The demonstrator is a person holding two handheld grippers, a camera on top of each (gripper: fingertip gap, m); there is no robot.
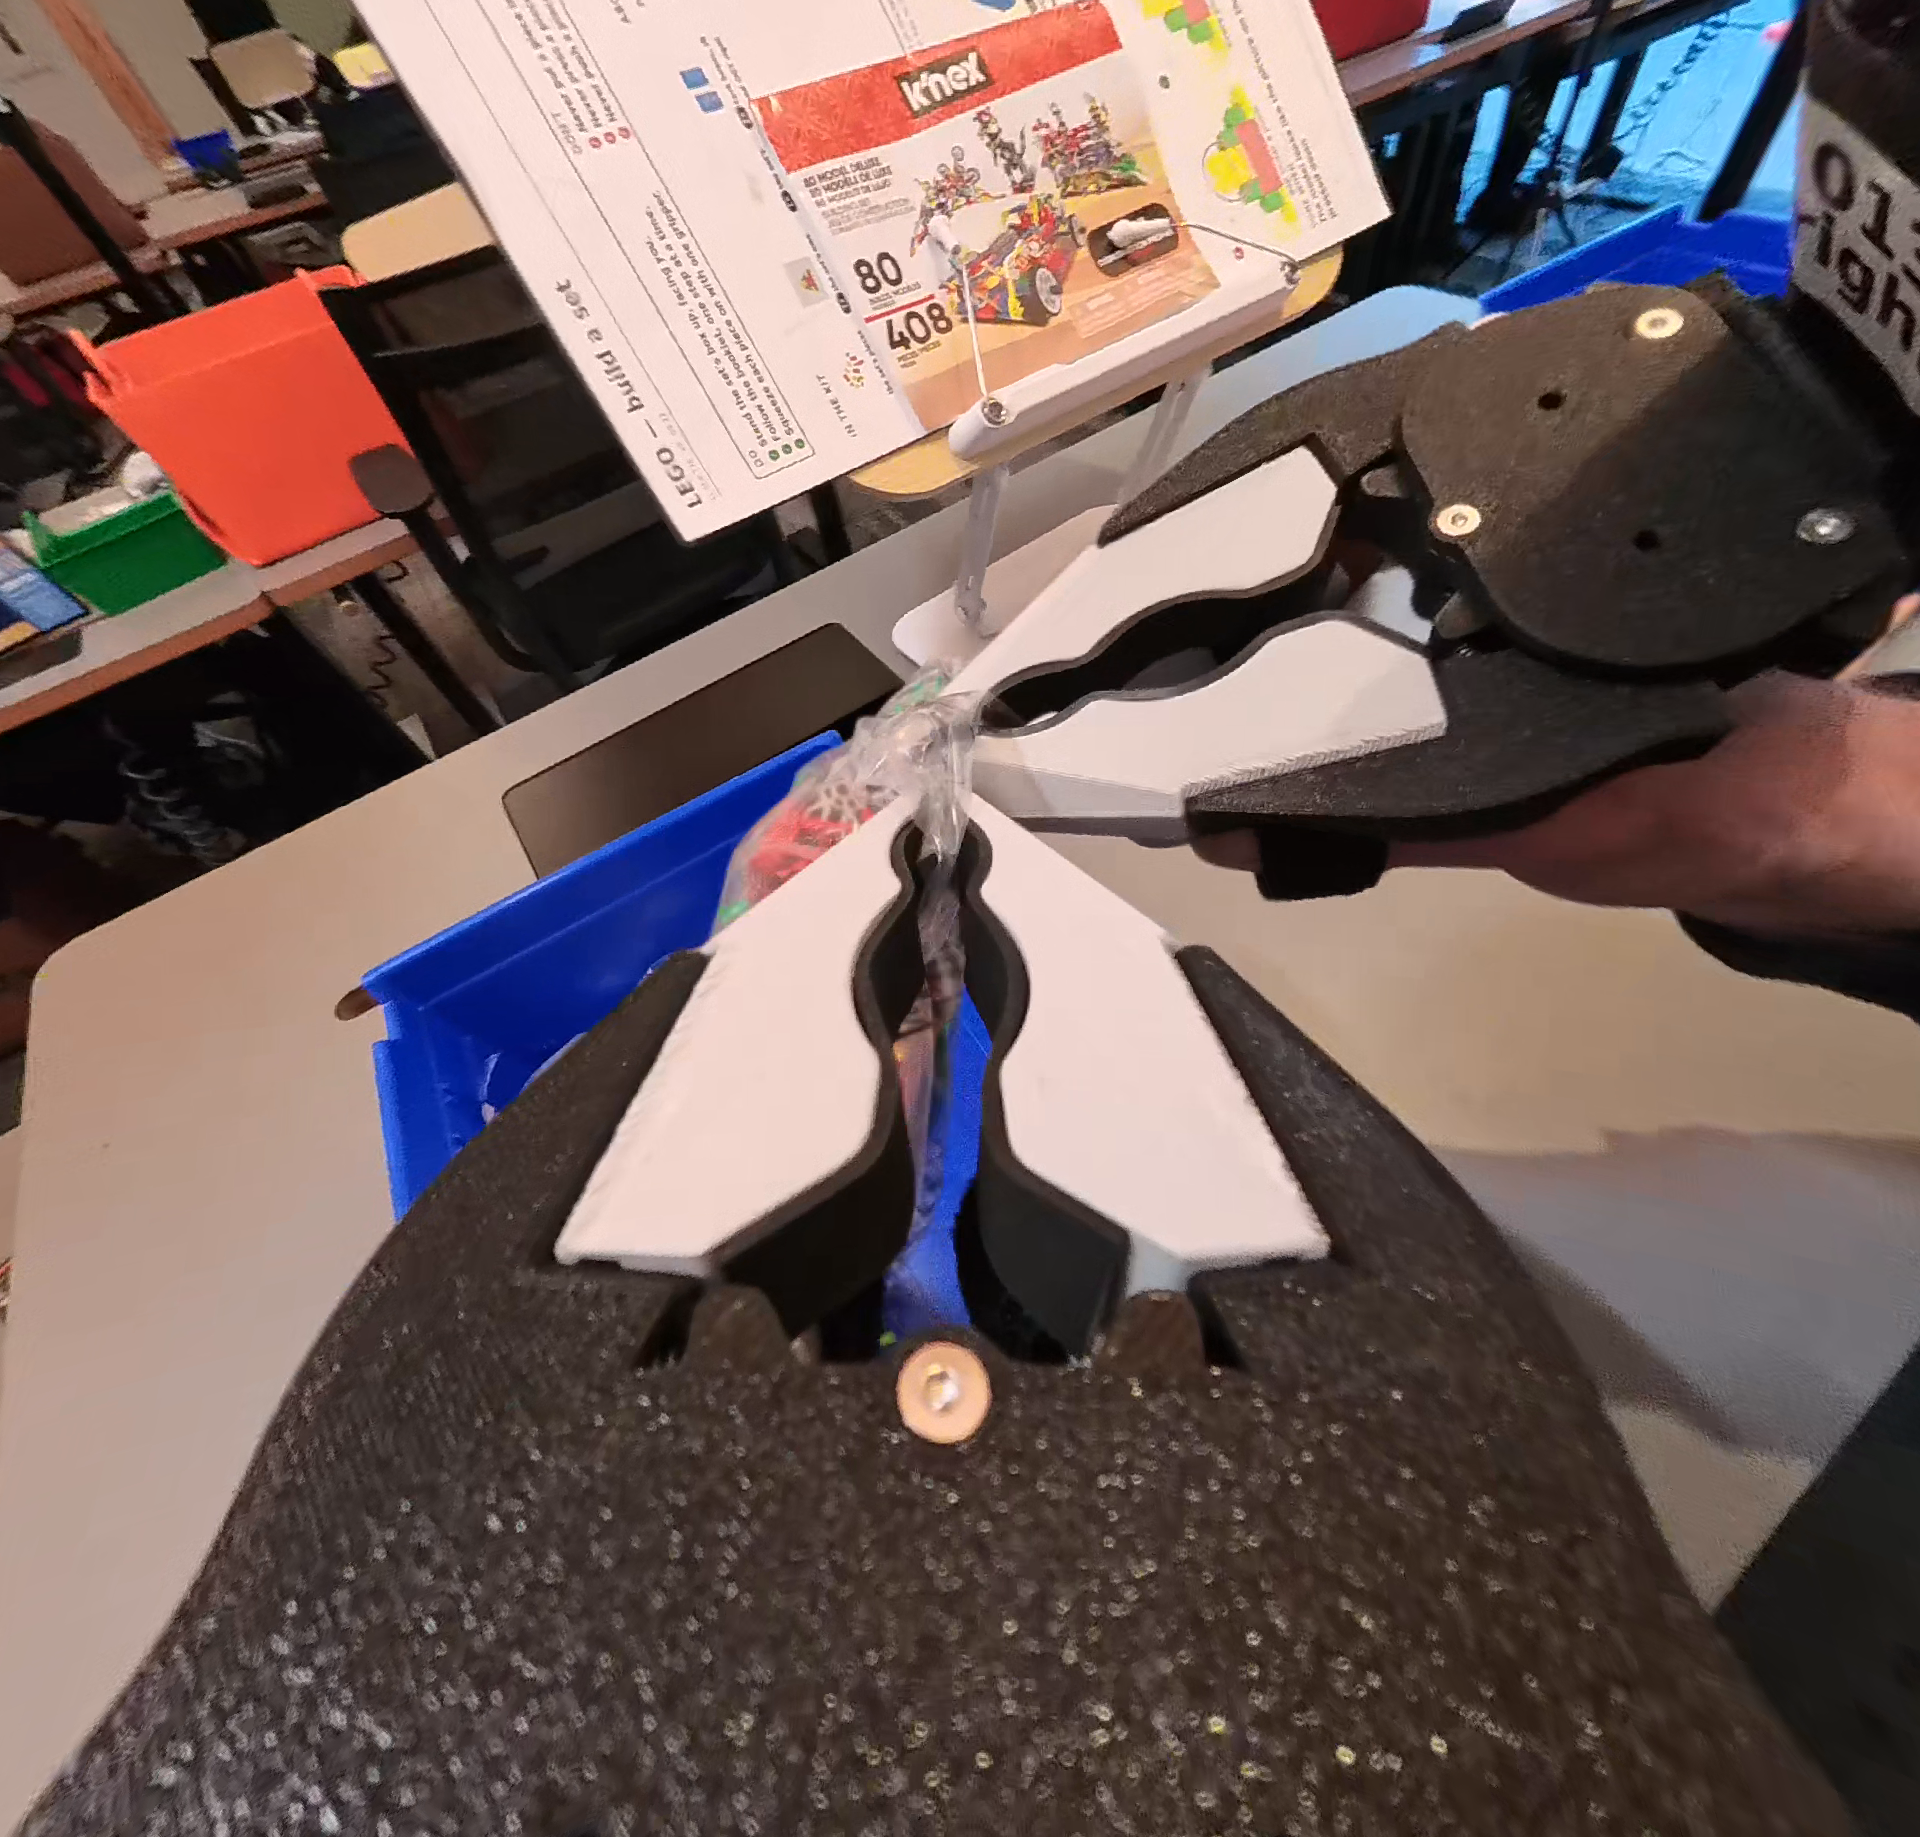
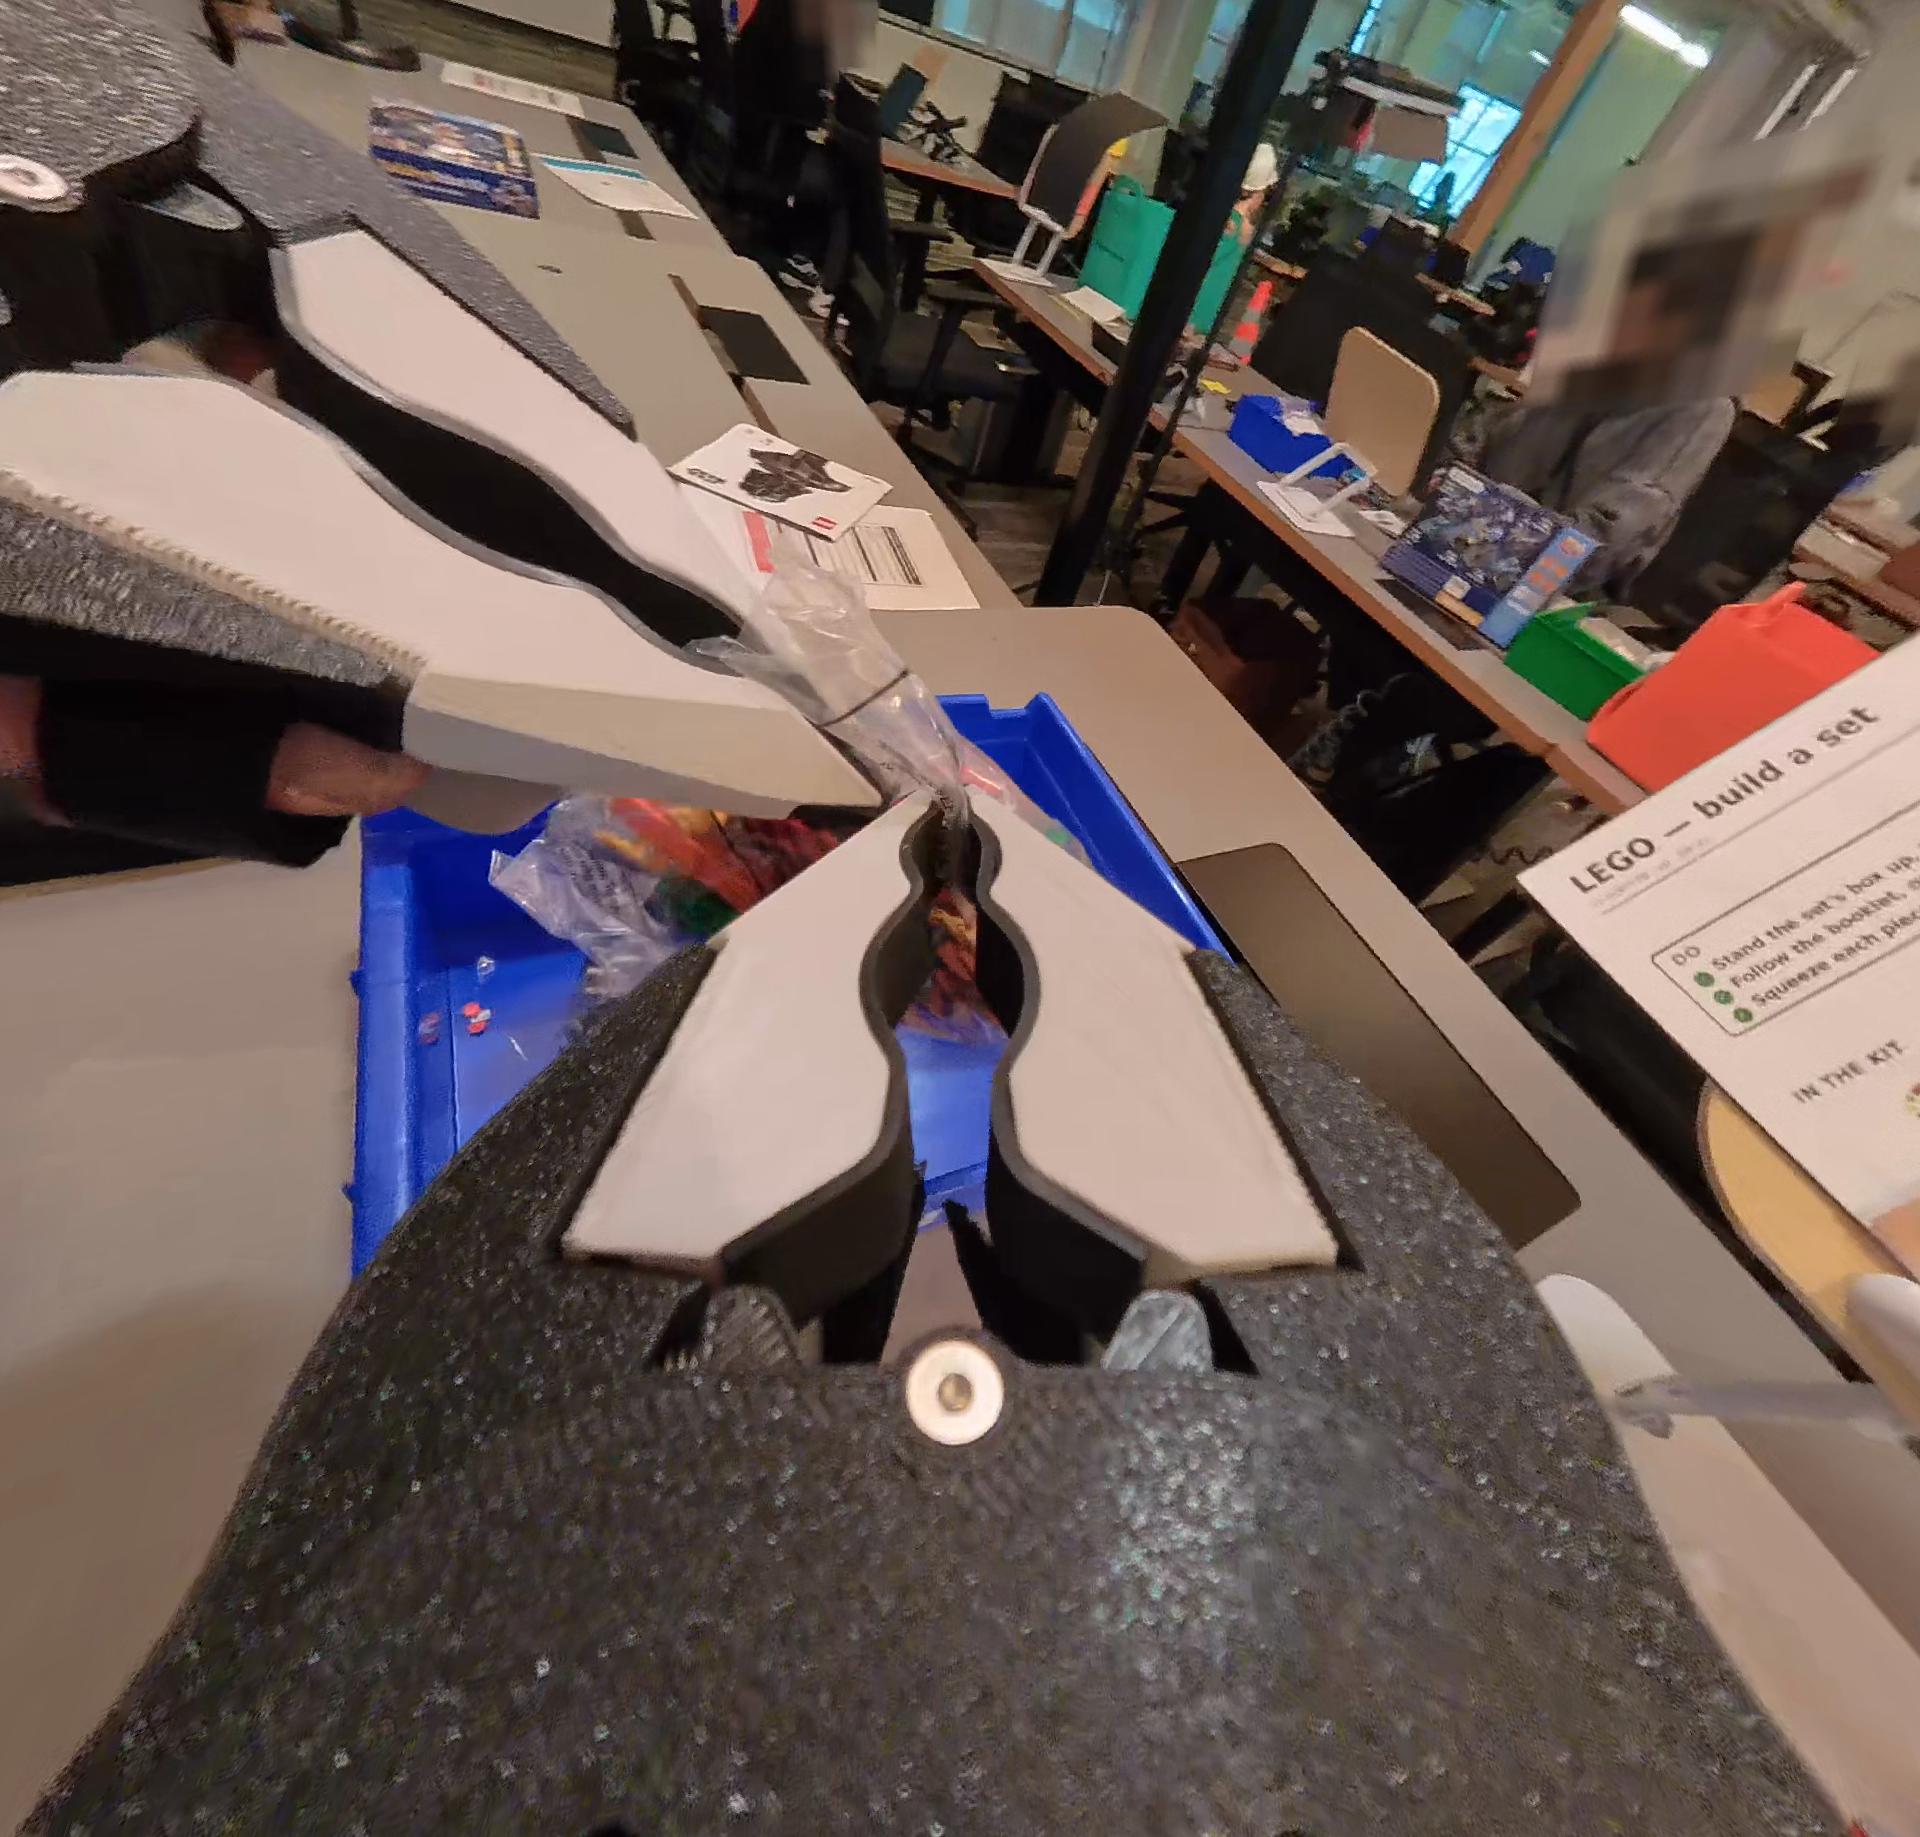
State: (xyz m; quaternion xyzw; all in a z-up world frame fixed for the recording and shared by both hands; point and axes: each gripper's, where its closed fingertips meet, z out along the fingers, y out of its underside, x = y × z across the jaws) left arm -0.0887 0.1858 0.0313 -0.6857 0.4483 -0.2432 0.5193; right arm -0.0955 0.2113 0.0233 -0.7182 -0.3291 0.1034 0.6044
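A clear plastic bag (image 1: 914,738) of small red, green and white pieces hangs over a blue bin (image 1: 499,956) on the grey table. My left gripper (image 1: 943,831) is shut on the bag's twisted clear plastic, which runs down between its pads. My right gripper (image 1: 982,722) comes in from the right and pinches the same plastic just above. In the right wrist view my right gripper (image 2: 948,808) is shut on the bag's neck (image 2: 842,665), and my left gripper (image 2: 810,707) grips it from the left. The blue bin (image 2: 1091,811) lies below.
A second clear bag (image 2: 582,883) of coloured pieces and a few loose bits lie in the bin. A stand holding a printed sheet and a booklet (image 1: 935,177) rises behind. A dark panel (image 1: 707,717) is set in the table. Orange (image 1: 239,405) and green (image 1: 114,551) bins sit on the far desk. Both grippers' tips are close together, under 4 cm apart.
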